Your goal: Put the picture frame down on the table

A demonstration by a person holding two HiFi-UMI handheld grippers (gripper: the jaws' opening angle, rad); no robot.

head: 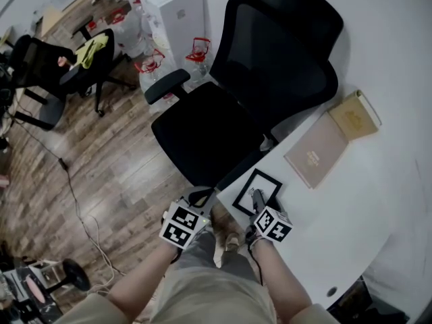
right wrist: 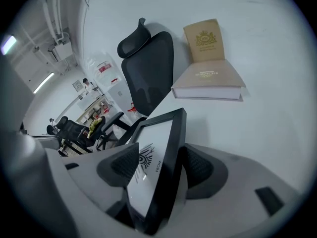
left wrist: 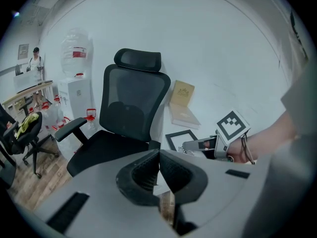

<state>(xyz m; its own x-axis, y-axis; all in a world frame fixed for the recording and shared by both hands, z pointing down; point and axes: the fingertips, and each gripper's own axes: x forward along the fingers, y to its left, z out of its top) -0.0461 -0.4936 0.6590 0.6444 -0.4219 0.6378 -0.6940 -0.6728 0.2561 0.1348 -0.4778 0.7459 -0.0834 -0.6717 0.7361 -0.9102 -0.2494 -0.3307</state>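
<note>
The right gripper view gives us what the head view lacks: the right gripper is clamped on the near edge of the black picture frame, and we see print on its white insert. The head view places the frame at the white desk edge nearest the office chair, with two tan books beyond. We cannot tell whether the frame touches the desk. The left gripper has its jaws together on nothing.

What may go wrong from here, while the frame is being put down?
1. The frame is close to the edge of the table, next to the chair; released there, it might slide off.
2. The right gripper holds only its near rim in its jaws, so it might slip and land hard.
</note>
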